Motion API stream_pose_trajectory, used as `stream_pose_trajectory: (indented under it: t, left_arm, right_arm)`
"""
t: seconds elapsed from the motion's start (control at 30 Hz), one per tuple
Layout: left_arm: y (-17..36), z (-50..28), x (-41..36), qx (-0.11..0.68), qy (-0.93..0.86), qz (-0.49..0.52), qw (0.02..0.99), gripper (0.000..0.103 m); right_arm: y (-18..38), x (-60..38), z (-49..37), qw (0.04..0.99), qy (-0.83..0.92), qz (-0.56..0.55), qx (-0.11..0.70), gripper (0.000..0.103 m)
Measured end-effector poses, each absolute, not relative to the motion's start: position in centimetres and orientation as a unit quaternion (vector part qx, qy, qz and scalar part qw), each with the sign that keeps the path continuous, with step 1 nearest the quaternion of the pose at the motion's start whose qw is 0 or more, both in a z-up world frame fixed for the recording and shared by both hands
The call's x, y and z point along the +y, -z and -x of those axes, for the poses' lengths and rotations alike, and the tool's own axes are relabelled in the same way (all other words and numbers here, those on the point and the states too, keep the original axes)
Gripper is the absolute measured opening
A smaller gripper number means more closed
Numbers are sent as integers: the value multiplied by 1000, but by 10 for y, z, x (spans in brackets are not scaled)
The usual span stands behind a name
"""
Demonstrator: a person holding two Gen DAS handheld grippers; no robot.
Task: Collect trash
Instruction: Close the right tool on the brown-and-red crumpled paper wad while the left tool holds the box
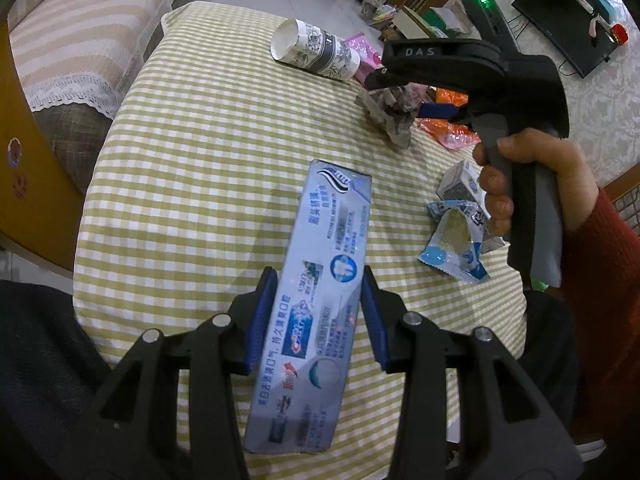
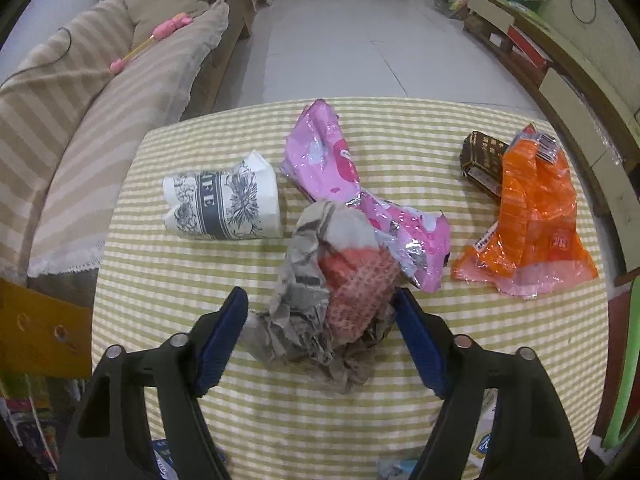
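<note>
right gripper (image 2: 320, 320) jaws apart around crumpled paper wad (image 2: 320, 300), right pad touching | paper cup (image 2: 224, 204) on its side at 10 o'clock | pink wrapper (image 2: 340, 172) at 12 | orange wrapper (image 2: 532, 220) at 2 | checked tablecloth (image 2: 160, 280)

The left wrist view looks steeply down along the left tool (image 1: 318, 316) onto the near counter (image 1: 192, 184), close. The right wrist view looks down along the right tool (image 2: 320, 336), close, facing the counter's far edge at 12 o'clock. Both share the cup (image 1: 314, 50) (image 2: 224, 206), the paper wad (image 1: 390, 114) (image 2: 324, 300) and the checked cloth (image 2: 400, 420).
</note>
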State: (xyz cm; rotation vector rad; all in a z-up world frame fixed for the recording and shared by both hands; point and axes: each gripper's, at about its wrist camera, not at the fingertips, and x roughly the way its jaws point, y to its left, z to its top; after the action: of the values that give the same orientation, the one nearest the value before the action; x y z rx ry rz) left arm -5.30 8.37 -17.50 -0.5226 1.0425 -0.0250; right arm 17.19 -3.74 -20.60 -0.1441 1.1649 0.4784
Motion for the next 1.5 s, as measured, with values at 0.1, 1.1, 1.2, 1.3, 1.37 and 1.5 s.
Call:
stream_pose_trajectory:
  t: [0.1,1.1,1.2,1.3,1.37,1.5]
  left_arm:
    - [175,53,84,492,12,247,834,40]
    - [165,41,73,502,-1,214,838,41]
    - [157,36,68,496,4,207,843,41]
    - [147,31,62,488,11,201,849,41]
    - [141,27,57,483,16,197,853,41]
    - [128,17,46,472,29,187,861,41]
  right_arm:
    - [201,-40,-167,801,-242,57,545,49]
    - [135,-192,-37,862,-205,-19,464,46]
    - [140,-204,-33,861,-196,-44,468,47]
    - [141,-211,-31,864,-188,-48,466,47]
    - [141,-216,-30,864,-185,-52,465,47]
    - [137,-226,-31,867,-180,-65,459,47]
